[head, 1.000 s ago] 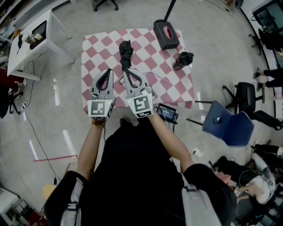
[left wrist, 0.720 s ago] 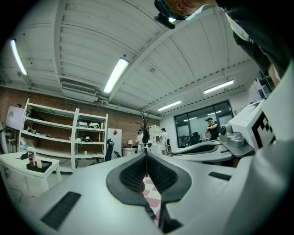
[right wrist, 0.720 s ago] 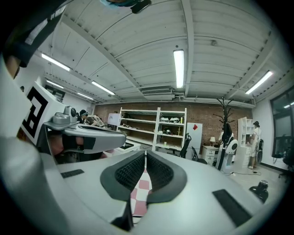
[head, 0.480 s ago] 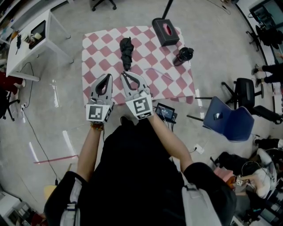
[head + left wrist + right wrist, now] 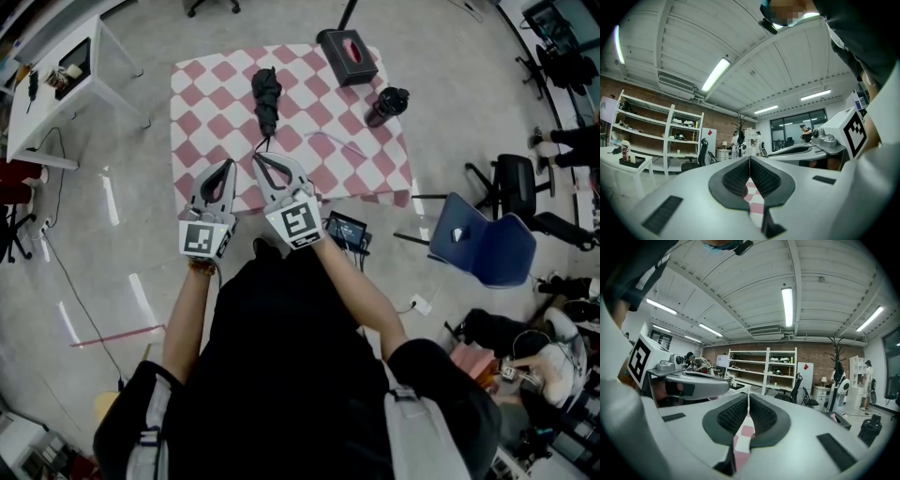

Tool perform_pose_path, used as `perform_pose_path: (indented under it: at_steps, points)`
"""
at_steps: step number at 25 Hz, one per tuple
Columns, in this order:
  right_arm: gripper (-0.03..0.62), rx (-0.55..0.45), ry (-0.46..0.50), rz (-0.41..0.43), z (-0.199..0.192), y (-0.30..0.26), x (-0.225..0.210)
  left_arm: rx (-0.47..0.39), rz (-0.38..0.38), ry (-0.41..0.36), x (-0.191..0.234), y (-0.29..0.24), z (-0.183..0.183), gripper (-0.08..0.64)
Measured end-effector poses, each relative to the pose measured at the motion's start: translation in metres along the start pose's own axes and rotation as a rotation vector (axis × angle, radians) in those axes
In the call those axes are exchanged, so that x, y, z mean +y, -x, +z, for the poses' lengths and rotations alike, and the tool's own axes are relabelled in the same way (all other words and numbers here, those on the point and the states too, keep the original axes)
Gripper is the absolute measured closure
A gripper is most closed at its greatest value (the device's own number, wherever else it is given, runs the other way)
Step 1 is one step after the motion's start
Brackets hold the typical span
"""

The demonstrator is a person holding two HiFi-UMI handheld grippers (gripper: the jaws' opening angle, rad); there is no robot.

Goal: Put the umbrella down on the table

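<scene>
Held the left gripper [image 5: 228, 165] and the right gripper [image 5: 257, 157] side by side over the near edge of the table [image 5: 202, 103], both pointed away from the body and roughly level. Found the left jaws fully together, with ribbed pads [image 5: 738, 178] pressed against each other at the tips and only a glimpse of checked cloth below them. Found the right jaws likewise closed, with pads [image 5: 733, 416] in contact at the tips and no object gripped.

Located the umbrella [image 5: 265, 98], folded and black, lying flat on the checked cloth near the right gripper's tips and beyond them, aligned lengthwise away from the body. Noted a thin strap trailing from its near end toward the right gripper; could not confirm or rule out contact with the tips. Farther off to the right, noted a black cup [image 5: 387, 105] and, at the far edge, a dark tissue box [image 5: 347, 56], both well apart from the umbrella.

Judged the set-down step complete, with the umbrella borne wholly by the table and held by neither gripper. Judged the step in hand to be the withdrawal. Required next: a straight pull-back of both grippers clear of the table edge, preceded by a check for a snagged strap at the right tips, to avoid dragging the umbrella from its resting place.
</scene>
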State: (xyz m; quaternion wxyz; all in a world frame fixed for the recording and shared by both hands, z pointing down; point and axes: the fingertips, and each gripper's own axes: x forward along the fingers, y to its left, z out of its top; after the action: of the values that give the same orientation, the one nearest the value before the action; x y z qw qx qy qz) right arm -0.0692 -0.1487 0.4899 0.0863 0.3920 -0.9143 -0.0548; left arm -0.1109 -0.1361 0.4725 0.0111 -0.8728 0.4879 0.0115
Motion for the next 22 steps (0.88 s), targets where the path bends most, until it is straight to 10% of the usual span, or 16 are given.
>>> perform_pose_path:
  at_steps: [22]
  points:
    - [0.575,0.055,-0.034,0.016,-0.036,-0.003,0.023,0.059,0.007,0.021,0.007,0.011,-0.045,0.543]
